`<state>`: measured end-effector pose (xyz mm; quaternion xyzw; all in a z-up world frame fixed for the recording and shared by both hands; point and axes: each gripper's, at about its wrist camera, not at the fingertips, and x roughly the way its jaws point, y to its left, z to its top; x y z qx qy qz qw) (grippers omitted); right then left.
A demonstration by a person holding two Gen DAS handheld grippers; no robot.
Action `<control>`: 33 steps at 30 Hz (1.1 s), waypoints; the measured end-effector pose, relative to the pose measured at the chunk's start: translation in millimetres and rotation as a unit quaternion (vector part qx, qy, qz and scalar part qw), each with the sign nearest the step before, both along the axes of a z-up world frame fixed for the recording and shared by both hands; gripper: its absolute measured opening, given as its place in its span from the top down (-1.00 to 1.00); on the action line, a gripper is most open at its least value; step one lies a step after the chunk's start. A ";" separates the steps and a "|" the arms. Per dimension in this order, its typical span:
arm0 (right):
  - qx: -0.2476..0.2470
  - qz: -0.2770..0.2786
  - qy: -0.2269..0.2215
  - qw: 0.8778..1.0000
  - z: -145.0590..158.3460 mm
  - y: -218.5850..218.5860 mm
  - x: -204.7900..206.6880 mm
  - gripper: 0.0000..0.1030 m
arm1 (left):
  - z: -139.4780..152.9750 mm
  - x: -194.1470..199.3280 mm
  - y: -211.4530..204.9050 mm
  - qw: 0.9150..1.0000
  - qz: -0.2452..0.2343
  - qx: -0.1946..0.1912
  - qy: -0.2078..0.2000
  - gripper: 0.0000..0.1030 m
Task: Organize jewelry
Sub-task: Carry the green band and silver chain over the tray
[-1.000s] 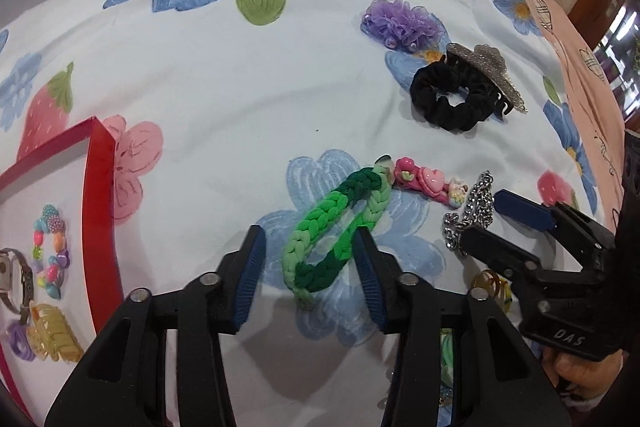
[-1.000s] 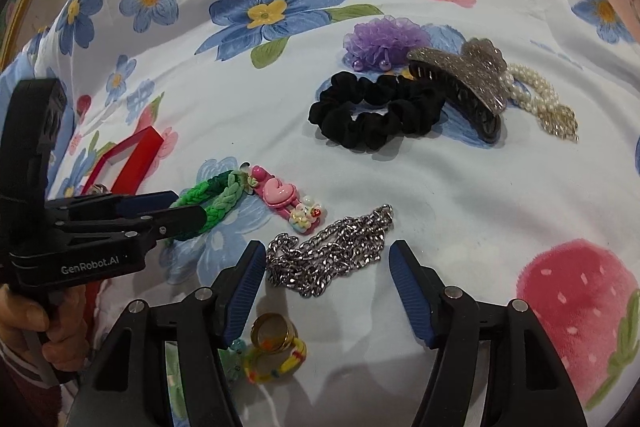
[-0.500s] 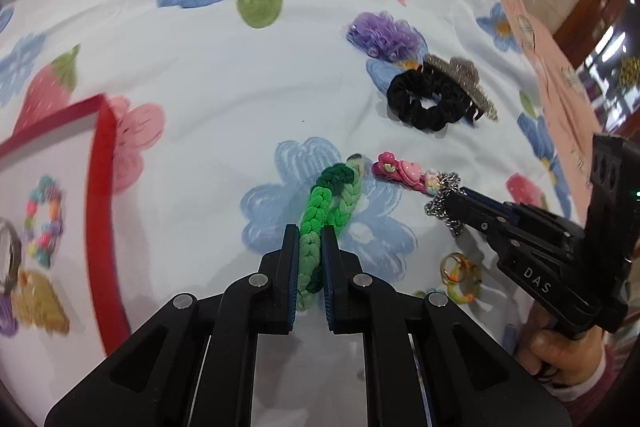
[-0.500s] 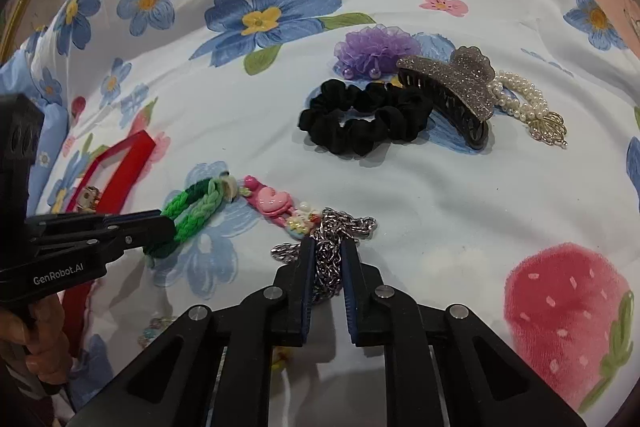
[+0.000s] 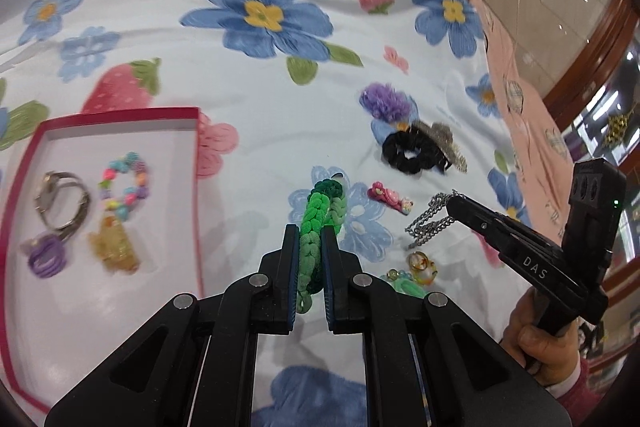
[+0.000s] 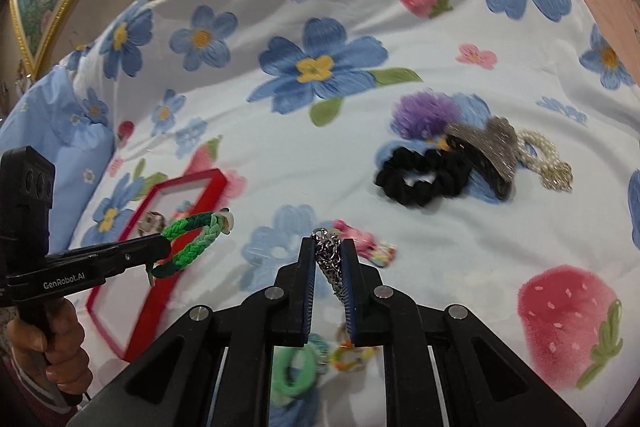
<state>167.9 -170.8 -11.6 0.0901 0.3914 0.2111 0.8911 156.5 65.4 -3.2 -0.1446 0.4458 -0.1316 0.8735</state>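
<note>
Only left view shows red tray (image 5: 120,115) contents | left gripper (image 5: 311,239) "GenRobot.AI" jaws clamp green braided bracelet (image 5: 316,219) | right gripper (image 6: 329,251) "DAS" jaws clamp silver chain (image 6: 330,259)

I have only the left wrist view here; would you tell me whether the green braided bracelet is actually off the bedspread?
Observer: Yes. From the right wrist view, the green braided bracelet appears to hang clear of the bedspread from the left gripper, in front of the red tray.
Operator: Thank you. Is anything hidden behind the glitter claw clip?
Observer: A pearl bracelet lies right beside it, opposite the black scrunchie.
</note>
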 end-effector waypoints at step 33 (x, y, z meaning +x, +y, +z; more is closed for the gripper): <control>0.034 0.180 -0.031 0.983 33.7 169.4 -40.4 0.79 | -7.0 -102.2 162.6 0.981 0.193 -0.035 -0.004 0.83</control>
